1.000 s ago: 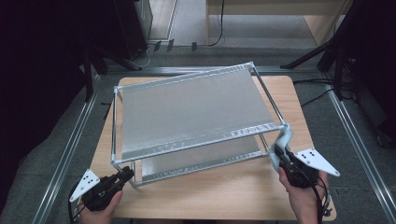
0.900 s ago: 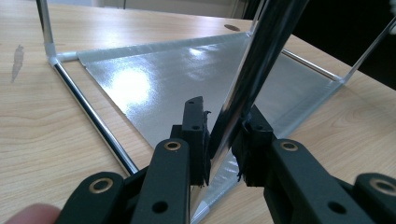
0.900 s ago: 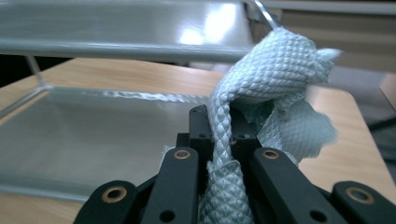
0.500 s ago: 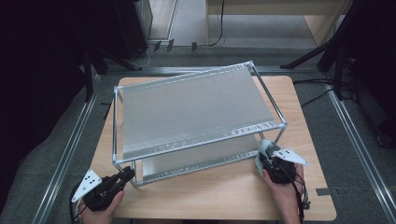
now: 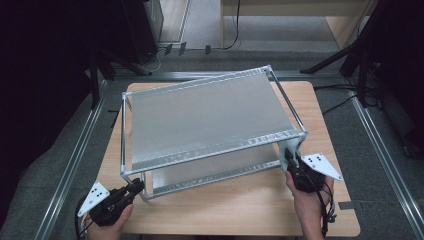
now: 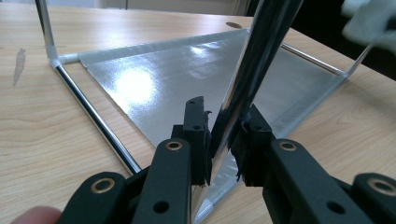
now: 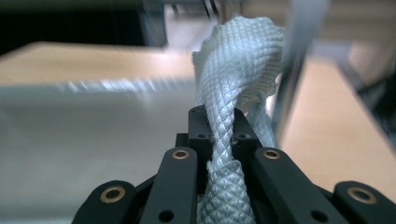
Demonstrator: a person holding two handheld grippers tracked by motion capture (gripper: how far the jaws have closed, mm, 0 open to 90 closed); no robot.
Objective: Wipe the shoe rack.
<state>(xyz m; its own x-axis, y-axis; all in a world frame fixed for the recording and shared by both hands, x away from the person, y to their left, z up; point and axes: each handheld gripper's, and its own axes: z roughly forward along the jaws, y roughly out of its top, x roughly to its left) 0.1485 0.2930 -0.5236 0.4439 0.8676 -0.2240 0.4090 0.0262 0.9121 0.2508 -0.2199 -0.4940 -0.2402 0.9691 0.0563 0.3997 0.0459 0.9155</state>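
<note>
**At the rack's near-right post: cloth has dropped to the lower level**

Right hand-held gripper [image 5: 292, 162], closed on a wad of white woven cloth [image 7: 238, 70], now sits low against the near-right post [image 5: 302, 142] of the metal rack [image 5: 200, 120]. A second ago it was higher, just off that post's top corner; half a second ago it was partway down. So the cloth has travelled down the post toward the lower shelf [image 5: 220, 170].

Left hand-held gripper [image 6: 224, 140] hasn't shifted: jaws clamped on the chrome near-left post [image 6: 261, 56], down by the rack's front-left foot. It pins the rack to the bench [image 5: 225, 215].

Rack position unchanged across all three high views: centred on the bench, skewed slightly, top shelf [image 5: 205, 115] bare.

My read: this is a wipe-down of the frame, left hand bracing, right hand running the cloth along the upright. The stroke looks near its bottom end. Next probably a pass along the lower shelf's front rail or another post.

Risk: cloth snagging at the post-to-shelf joint and tugging the rack against the left grip.
</note>
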